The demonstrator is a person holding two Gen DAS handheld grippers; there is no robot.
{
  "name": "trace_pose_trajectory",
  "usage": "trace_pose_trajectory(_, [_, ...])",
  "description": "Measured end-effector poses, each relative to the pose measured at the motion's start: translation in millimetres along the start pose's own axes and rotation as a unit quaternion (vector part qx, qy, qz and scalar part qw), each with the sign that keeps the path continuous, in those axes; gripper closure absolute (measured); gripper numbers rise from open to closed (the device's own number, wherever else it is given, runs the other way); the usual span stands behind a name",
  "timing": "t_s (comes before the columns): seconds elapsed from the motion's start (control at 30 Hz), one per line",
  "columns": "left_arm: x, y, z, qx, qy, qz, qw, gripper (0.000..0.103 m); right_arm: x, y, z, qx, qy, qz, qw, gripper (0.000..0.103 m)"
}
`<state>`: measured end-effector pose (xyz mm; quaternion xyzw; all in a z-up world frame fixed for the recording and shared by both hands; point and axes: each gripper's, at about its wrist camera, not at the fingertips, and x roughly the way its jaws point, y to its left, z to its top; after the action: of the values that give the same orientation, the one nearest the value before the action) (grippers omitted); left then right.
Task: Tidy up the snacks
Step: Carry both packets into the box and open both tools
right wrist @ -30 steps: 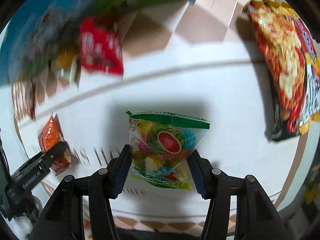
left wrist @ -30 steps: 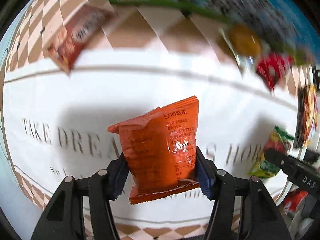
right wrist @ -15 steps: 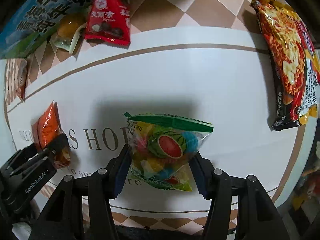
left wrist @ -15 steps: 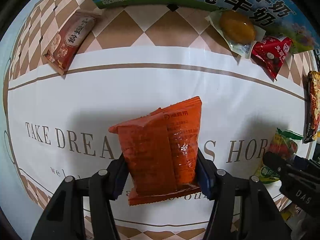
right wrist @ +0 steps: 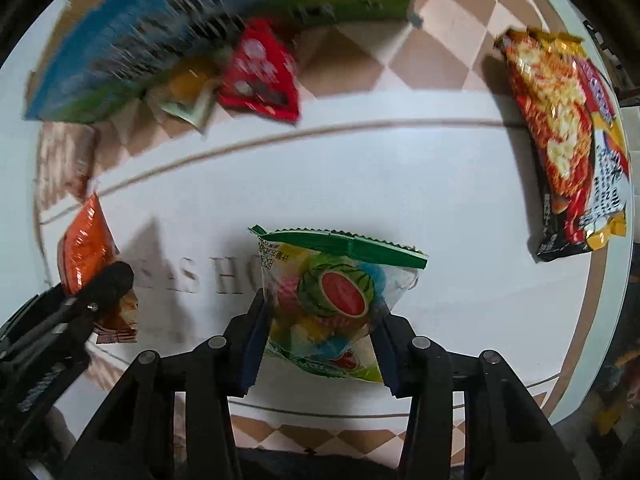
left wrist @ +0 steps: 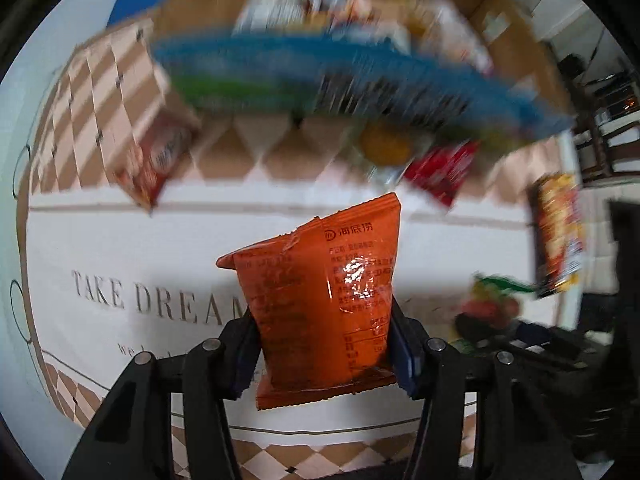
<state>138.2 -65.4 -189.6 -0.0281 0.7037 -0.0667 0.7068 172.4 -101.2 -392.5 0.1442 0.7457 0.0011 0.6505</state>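
Above the lettered white tablecloth (left wrist: 100, 240), each tool gripping a packet, jaws just tightened.

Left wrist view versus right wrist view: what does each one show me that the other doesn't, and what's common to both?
Left only: the open cardboard box behind the blurred blue carton, and the left gripper clamped on the orange packet.

Right only: the right gripper clamped on the watermelon candy bag.

Both: the tablecloth, blue carton, red packet, noodle bag, and each other's held snack at the edge.
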Motion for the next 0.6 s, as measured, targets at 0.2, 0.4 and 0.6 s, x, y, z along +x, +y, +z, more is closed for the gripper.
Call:
trace_pose_trajectory(0.2, [-68.2, 19.2, 59.0, 0.013, -0.064, -0.036, 0.9972, 0.051, -68.1, 18.4, 26.0, -0.003, -0.049, 0.058, 0.997, 0.053])
trace_pose_trajectory(0.4, [-84.6, 17.2, 140.2, 0.034, -0.082, -0.035, 0.9954, 0.051, -151.2, 24.7, 95.3, -0.013, -0.114, 0.091, 0.989, 0.053])
trace_pose_trajectory(0.6, [-46.7, 21.7, 234.5, 0.032, -0.051, 0.0, 0.9982, 0.05, -174.4, 14.7, 180.9, -0.001, -0.126, 0.063, 0.99, 0.053])
